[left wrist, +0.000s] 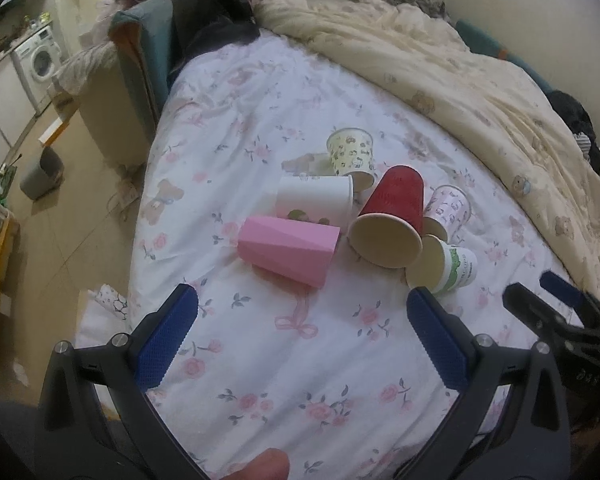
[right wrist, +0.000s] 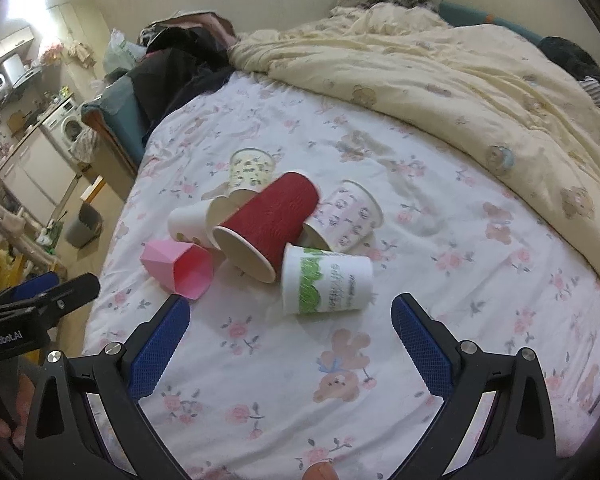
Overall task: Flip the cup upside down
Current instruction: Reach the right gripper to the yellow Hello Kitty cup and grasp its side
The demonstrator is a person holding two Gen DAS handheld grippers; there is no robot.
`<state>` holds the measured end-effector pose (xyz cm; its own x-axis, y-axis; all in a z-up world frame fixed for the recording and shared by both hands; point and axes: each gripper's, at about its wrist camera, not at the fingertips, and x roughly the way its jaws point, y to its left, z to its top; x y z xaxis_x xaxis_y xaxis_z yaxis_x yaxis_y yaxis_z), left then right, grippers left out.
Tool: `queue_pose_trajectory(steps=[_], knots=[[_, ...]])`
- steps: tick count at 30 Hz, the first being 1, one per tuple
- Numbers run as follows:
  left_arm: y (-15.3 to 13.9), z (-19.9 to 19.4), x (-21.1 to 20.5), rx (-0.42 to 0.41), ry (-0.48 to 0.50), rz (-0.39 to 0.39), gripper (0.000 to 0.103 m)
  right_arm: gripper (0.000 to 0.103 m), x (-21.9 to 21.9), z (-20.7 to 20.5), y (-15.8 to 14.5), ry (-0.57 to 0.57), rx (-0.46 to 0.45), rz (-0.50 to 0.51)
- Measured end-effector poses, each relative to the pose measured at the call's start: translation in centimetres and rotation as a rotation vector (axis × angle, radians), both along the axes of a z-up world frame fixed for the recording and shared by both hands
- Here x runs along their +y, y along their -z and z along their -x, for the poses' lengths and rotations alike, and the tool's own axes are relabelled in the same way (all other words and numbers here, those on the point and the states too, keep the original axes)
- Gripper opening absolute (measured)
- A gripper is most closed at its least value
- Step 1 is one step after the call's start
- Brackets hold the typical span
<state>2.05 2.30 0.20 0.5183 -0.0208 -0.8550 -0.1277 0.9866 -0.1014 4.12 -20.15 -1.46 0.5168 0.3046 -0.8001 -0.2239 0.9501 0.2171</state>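
Several cups lie on their sides in a cluster on the floral bed sheet (left wrist: pixel 260 360). A pink faceted cup (left wrist: pixel 288 249) is nearest my left gripper (left wrist: pixel 302 300), which is open and empty just short of it. Behind it lie a white cup (left wrist: pixel 316 200), a red cup (left wrist: pixel 392 216), a yellow patterned cup (left wrist: pixel 352 154), a pale pink patterned cup (left wrist: pixel 448 208) and a white and green cup (left wrist: pixel 448 266). My right gripper (right wrist: pixel 290 308) is open and empty, right in front of the white and green cup (right wrist: pixel 326 280). The red cup (right wrist: pixel 268 224) and pink cup (right wrist: pixel 180 266) lie to its left.
A rumpled cream duvet (left wrist: pixel 480 92) covers the far and right side of the bed. Dark clothes (left wrist: pixel 212 12) are piled at the far left corner. The bed's left edge drops to a floor with a grey bin (left wrist: pixel 42 172). The other gripper shows at the right edge (left wrist: pixel 560 320).
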Motion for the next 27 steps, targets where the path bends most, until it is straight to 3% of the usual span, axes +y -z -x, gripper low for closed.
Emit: queue_pose_trajectory(steps=[7,13,16,23,27], knots=[[-2.2,-2.6,2.0,-0.014,0.0,-0.011,0.103,0.103,3.2,-5.8,-0.9,-0.08,0.1,0.0],[-1.4,-4.5,4.0,0.031,-0.03,-0.017,0.103,0.103,6.3,-12.0,0.2,-0.107,0.271,-0.076],[-0.5,-5.1,5.2,0.079,-0.071,0.017,0.103,0.103,8.0,-14.9,1.5,-0.115,0.348,-0.104],[0.3,-4.9,7.7,0.123,-0.149,0.112,0.103,0.102,12.0,-20.5,5.6,-0.138,0.441,-0.021],[0.2,-5.0,7.9,0.12,-0.158,0.109,0.103,0.095,13.1,-22.6,8.4,-0.124,0.462,0.044]])
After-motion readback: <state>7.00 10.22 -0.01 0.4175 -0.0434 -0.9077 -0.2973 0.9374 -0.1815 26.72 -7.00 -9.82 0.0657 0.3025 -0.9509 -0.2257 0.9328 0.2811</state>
